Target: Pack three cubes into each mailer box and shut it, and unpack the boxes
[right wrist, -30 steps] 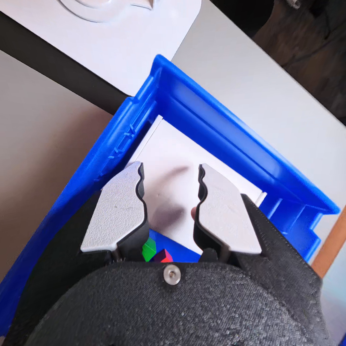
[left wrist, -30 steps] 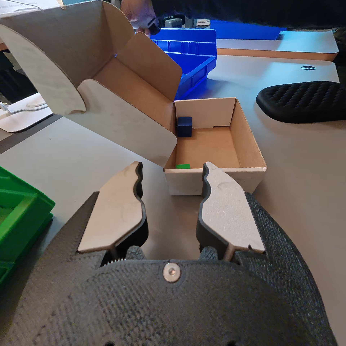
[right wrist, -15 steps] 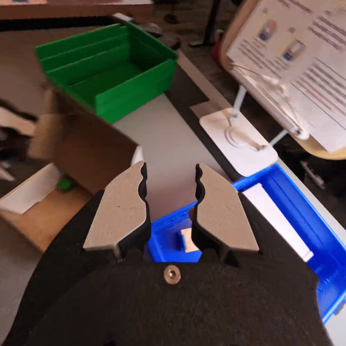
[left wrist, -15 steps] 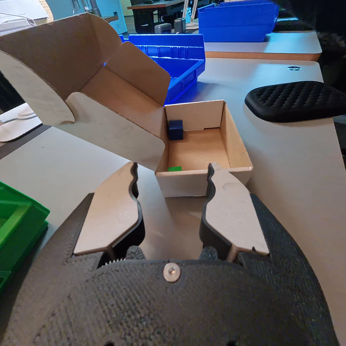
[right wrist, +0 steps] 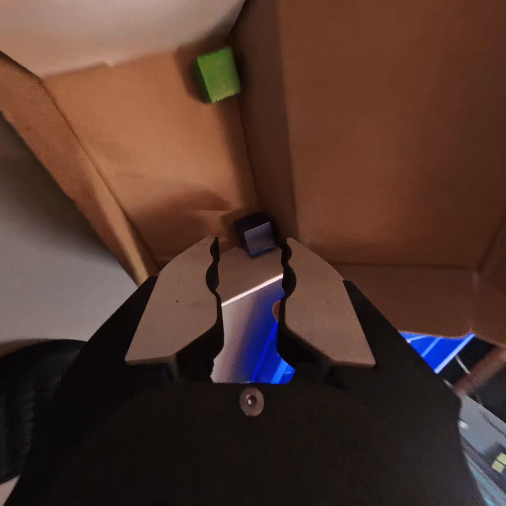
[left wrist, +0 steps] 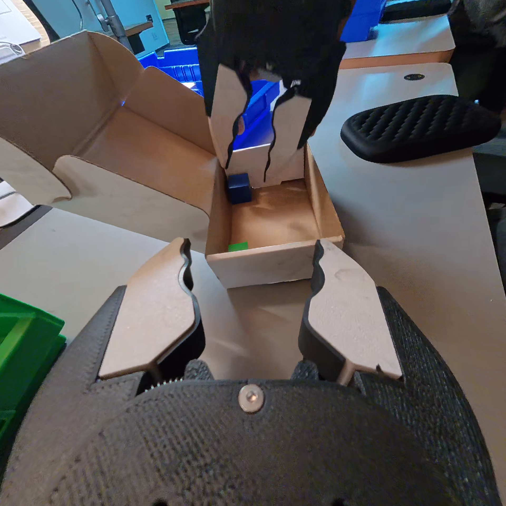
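Our right tool [left wrist: 247, 153] over the open box [left wrist: 273, 262]

Both tools hold nothing; our left tool [left wrist: 250, 273] gapes wide near the box on the worktop [left wrist: 410, 246]. Inside sit a blue cube [right wrist: 257, 236] and a green cube [right wrist: 219, 75]. They look small, light and hard, so we pinch two flat sides.

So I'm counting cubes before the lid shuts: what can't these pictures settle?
- Left wrist view: green cube mostly hidden behind the mailer box front wall.
- Right wrist view: motion blur; right gripper partly covers the blue cube.
- A third cube: none visible; the box's far wall stays covered.
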A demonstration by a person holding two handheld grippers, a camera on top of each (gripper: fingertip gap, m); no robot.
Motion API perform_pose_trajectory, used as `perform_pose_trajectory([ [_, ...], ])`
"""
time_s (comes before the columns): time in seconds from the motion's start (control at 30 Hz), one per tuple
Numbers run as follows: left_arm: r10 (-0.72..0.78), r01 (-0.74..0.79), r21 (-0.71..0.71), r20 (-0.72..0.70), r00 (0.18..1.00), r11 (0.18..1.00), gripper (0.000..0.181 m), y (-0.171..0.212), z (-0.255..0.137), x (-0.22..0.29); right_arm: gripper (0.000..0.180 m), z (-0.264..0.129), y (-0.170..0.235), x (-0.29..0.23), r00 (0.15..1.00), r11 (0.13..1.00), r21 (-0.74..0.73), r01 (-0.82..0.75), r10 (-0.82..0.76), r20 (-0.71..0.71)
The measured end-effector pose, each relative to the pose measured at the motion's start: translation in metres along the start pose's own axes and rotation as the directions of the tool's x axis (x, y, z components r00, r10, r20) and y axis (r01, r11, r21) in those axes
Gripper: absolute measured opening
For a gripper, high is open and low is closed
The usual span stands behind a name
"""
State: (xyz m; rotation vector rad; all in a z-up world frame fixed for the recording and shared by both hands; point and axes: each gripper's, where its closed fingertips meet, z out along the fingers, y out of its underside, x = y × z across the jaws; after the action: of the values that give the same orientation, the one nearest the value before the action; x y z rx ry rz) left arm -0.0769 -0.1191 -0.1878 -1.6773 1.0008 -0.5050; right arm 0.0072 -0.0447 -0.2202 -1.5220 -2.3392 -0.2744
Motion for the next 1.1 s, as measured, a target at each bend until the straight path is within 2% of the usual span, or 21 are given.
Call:
perform_pose_trajectory([
  [0.2,-0.001,0.001,-0.002,-0.004,1.0,1.0,0.084,0.001,-0.002,0.001,0.034,0.022,0.014,0.0,0.991,0.952,-0.283,0.12,-0.132,-0.023],
  [0.27,-0.01,0.01,0.0,-0.005,1.0,1.0,0.083,0.001,-0.003,0.0,0.032,0.028,0.016,0.002,0.991,0.94,-0.323,0.113,-0.131,-0.036],
  [0.33,-0.014,0.014,0.003,-0.004,1.0,1.0,0.083,0.0,-0.005,0.0,0.023,0.028,0.017,0.008,0.986,0.93,-0.346,0.126,-0.156,-0.061],
  [0.47,-0.016,0.016,0.002,-0.003,1.0,1.0,0.082,0.001,-0.005,-0.001,0.021,0.025,0.01,0.002,0.99,0.949,-0.292,0.123,-0.138,-0.03],
  [0.6,-0.008,0.008,-0.004,-0.002,1.0,1.0,0.081,0.001,-0.005,0.0,0.016,0.011,-0.014,-0.018,0.994,0.995,-0.096,0.022,-0.011,0.113],
  [0.67,-0.003,0.003,-0.005,0.0,1.0,1.0,0.081,0.001,-0.005,0.0,0.027,0.005,-0.018,-0.018,0.99,0.999,-0.042,-0.013,0.019,0.141],
  [0.83,-0.001,0.001,-0.007,-0.001,1.0,1.0,0.081,0.002,-0.004,0.001,0.043,0.013,-0.009,-0.018,0.987,0.998,-0.063,0.013,-0.003,0.162],
  [1.0,-0.007,0.007,-0.003,0.001,1.0,1.0,0.081,0.001,-0.005,0.0,0.028,0.021,-0.013,-0.018,0.988,1.0,-0.028,-0.002,0.007,0.155],
  [1.1,-0.013,0.013,0.002,0.0,1.0,1.0,0.082,0.001,-0.006,-0.001,0.028,-0.01,-0.022,-0.011,0.984,0.993,0.11,-0.038,0.018,0.179],
])
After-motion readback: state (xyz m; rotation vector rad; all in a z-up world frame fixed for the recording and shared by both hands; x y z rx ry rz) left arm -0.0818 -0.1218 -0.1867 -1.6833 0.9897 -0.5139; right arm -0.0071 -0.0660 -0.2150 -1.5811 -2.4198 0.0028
